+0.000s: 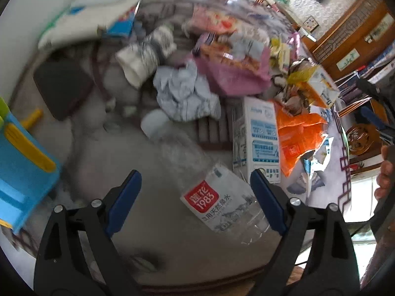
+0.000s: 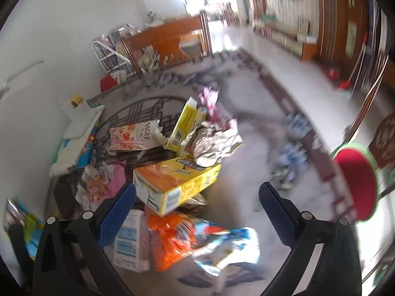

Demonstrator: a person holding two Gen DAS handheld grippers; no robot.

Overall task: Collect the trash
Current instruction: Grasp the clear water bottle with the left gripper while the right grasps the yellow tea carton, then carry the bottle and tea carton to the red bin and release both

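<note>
Trash lies scattered on a grey patterned rug. In the left wrist view my left gripper (image 1: 196, 192) is open, its blue pads on either side of a clear plastic water bottle (image 1: 219, 197) with a red and white label, lying on the rug. Beyond it are a white and blue milk carton (image 1: 259, 138), an orange wrapper (image 1: 298, 130), crumpled pale blue paper (image 1: 185, 93) and a white paper cup (image 1: 135, 61). In the right wrist view my right gripper (image 2: 197, 202) is open above the pile, over a yellow and orange box (image 2: 177, 182) and the orange wrapper (image 2: 172, 241).
A blue and yellow plastic stool (image 1: 22, 162) stands at the left. A pink bag (image 1: 232, 71) and a Pocky box (image 2: 133, 135) lie in the pile. A red round stool (image 2: 358, 185) stands right. A wooden bench (image 2: 167, 42) and a white wire rack (image 2: 111, 56) stand by the wall.
</note>
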